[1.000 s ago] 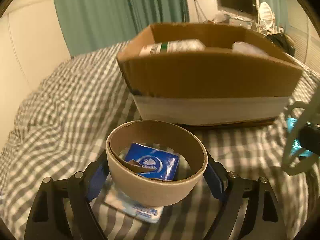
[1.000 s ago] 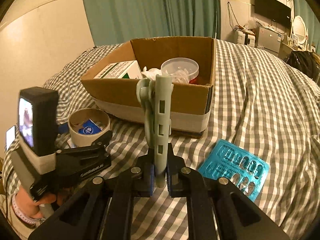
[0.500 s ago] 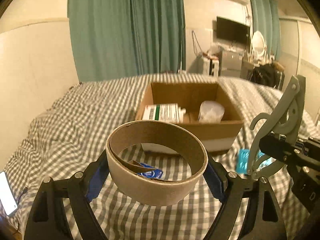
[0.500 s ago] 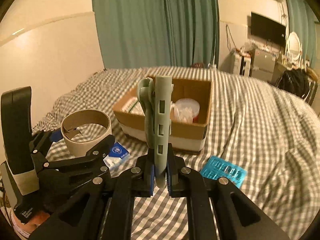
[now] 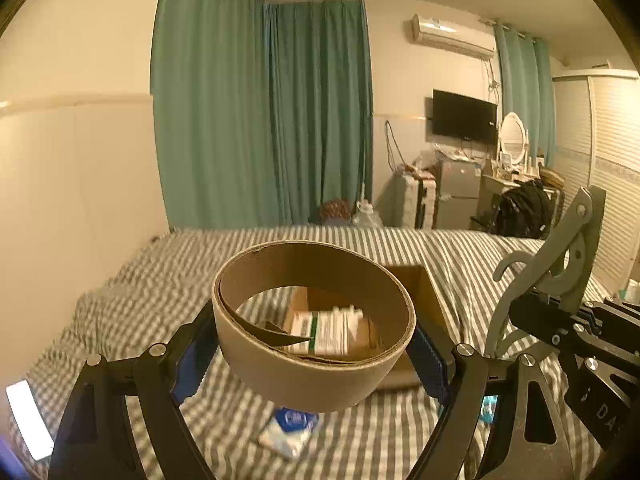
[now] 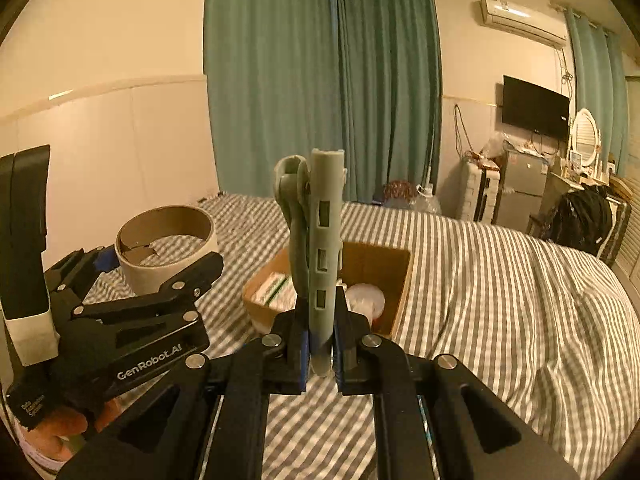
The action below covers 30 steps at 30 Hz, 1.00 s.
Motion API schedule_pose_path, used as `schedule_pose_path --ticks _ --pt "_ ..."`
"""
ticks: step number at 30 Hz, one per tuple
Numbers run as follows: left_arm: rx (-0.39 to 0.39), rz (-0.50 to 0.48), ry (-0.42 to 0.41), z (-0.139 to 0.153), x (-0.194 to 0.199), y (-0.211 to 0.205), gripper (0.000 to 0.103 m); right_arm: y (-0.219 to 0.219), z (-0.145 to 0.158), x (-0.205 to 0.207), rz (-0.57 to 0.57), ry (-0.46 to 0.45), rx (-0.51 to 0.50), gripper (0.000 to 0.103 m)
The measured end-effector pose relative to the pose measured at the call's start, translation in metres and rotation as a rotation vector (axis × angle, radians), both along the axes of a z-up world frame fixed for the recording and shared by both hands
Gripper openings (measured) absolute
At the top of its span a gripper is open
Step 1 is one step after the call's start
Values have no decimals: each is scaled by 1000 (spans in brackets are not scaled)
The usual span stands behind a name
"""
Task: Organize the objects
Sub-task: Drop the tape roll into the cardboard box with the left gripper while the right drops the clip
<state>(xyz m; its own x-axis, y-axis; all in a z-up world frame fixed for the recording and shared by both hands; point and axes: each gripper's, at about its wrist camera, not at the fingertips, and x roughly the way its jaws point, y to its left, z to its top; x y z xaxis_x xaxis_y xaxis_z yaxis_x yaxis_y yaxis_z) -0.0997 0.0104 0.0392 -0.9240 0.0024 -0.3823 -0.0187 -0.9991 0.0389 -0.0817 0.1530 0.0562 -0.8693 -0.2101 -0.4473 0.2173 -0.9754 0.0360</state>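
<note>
L wrist view: left gripper [image 5: 314,354] is clamped on the tape roll [image 5: 314,328] at centre, held in the air over the bed [image 5: 172,280]. The cardboard box [image 5: 420,292] is behind it at 1 o'clock.

R wrist view: right gripper [image 6: 320,350] is pinched on a grey-green folding tool [image 6: 320,248], upright, with the box at 12.

Risk: the thin roll could buckle or slip under the squeeze, and the two grippers could knock together at the box rim.

Teal curtains [image 6: 320,92] hang floor-length on the far wall behind a bed [image 6: 500,280] covered in grey-and-white check. Right of the curtains, an air conditioner [image 6: 522,20] sits high above a dark wall-mounted television [image 6: 535,107]. Warm, dim light fills the room.
</note>
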Motion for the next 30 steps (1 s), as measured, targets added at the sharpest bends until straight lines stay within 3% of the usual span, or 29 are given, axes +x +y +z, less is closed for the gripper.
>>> schedule_pose_path --ticks 6,14,23,30 --pt "-3 3 52 14 -33 8 87 4 17 -41 28 19 2 8" --pt "-16 -2 25 -4 -99 18 87 15 12 -111 35 -4 9 8" --pt "-3 9 -86 -53 -176 17 87 19 -35 -198 41 -85 16 8" --pt "32 1 -175 -90 -204 16 87 19 -74 -246 44 -166 13 8"
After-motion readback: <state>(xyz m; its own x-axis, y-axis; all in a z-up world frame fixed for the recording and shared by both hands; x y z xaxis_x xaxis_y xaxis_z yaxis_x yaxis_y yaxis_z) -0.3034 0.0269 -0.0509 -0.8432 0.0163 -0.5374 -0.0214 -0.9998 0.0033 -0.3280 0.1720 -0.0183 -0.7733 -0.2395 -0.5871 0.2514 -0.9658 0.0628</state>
